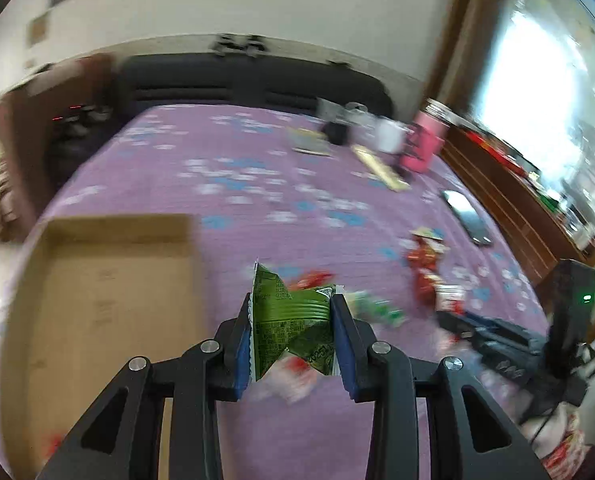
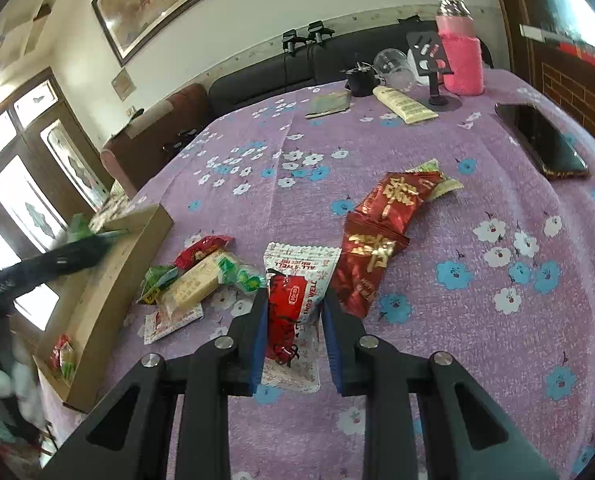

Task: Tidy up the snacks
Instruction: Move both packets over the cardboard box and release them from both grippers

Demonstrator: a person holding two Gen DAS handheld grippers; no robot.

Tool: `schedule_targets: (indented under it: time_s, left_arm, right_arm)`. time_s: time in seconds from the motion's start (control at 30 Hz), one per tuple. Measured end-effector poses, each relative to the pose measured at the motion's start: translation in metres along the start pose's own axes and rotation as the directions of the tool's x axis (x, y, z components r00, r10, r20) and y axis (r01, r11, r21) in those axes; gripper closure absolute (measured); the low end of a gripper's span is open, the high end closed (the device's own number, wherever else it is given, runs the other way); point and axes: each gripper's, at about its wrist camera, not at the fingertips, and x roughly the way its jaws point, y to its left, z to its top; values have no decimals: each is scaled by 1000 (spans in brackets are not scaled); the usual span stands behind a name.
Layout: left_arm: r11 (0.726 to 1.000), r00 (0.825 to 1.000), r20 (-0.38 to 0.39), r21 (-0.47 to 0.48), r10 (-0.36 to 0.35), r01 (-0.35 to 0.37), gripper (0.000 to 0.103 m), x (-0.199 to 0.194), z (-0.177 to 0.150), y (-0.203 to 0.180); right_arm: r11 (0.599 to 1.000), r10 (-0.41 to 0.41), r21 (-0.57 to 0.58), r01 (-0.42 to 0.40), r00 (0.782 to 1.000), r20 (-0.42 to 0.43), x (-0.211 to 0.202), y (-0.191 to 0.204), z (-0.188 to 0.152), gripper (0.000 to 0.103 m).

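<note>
My left gripper is shut on a green snack packet and holds it above the purple flowered tablecloth, just right of a shallow cardboard box. My right gripper has its jaws on either side of a red and white snack packet lying on the cloth; its pads sit at the packet's edges. Two dark red packets lie to the right of it. A pile of small snacks lies between it and the box. The left gripper shows blurred over the box.
At the far end stand a pink bottle, a phone stand, a clear cup, a cream tube and a dark pot. A black phone lies at the right. A dark sofa is behind the table.
</note>
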Motion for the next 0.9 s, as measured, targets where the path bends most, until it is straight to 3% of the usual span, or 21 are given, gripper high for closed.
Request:
schedule_targets:
  time_s: [0.17, 0.4, 0.63, 0.9]
  left_arm:
    - [986, 993, 9, -127, 114, -112, 66, -27, -14, 75]
    - [946, 981, -38, -259, 190, -194, 66, -32, -44, 147]
    - [930, 983, -68, -317, 171, -184, 65, -27, -60, 176]
    - [917, 984, -75, -356, 162, -178, 62, -30, -64, 189]
  right_arm:
    - [990, 102, -90, -108, 993, -60, -2, 64, -2, 78]
    - [936, 213, -238, -258, 957, -199, 30, 179, -9, 78]
    - [909, 188, -303, -287, 929, -318, 80, 244, -32, 78]
    - [919, 150, -297, -258, 927, -343, 105, 261, -38, 75]
